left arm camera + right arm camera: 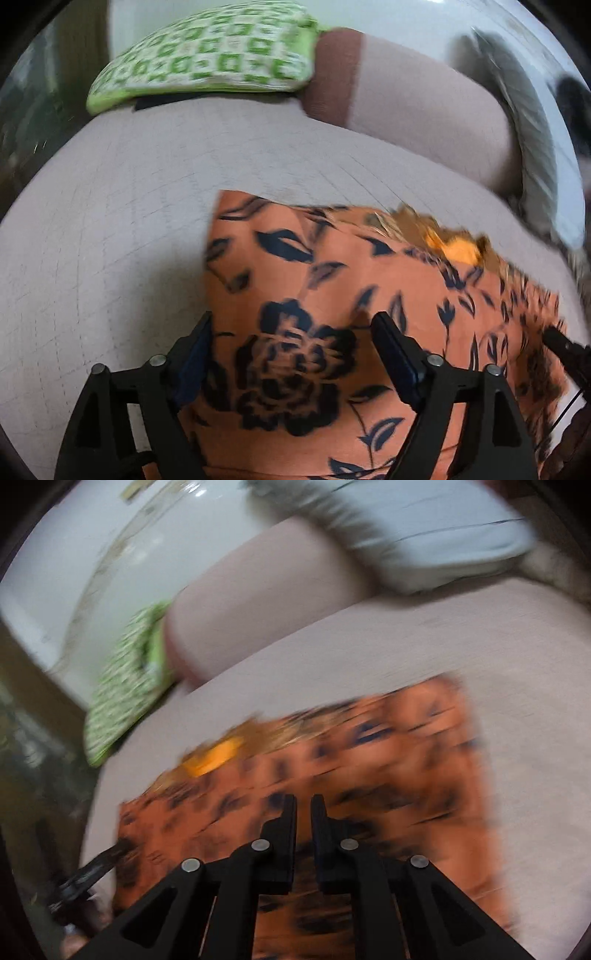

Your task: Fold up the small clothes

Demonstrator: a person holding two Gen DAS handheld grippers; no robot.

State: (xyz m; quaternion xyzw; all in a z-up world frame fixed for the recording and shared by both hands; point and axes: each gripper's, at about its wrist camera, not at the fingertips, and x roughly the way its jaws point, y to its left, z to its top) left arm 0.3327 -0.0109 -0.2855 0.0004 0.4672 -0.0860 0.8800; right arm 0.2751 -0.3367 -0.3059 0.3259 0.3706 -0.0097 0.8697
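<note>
An orange garment with a dark floral print (332, 295) lies spread flat on a beige sofa seat (110, 221). A golden embroidered patch (454, 247) shows at its far edge. My left gripper (291, 321) is open, its fingers apart just above the garment's near left part. In the right wrist view the garment (388, 757) is blurred. My right gripper (303, 803) hovers over it with the jaws nearly together and nothing visible between them. The right gripper's tip shows at the right edge of the left wrist view (557, 341).
A green and white patterned cushion (207, 59) sits at the sofa's far left. A pale blue cushion with a grey fringe (424, 531) rests against the beige backrest (266, 602). Bare sofa seat surrounds the garment.
</note>
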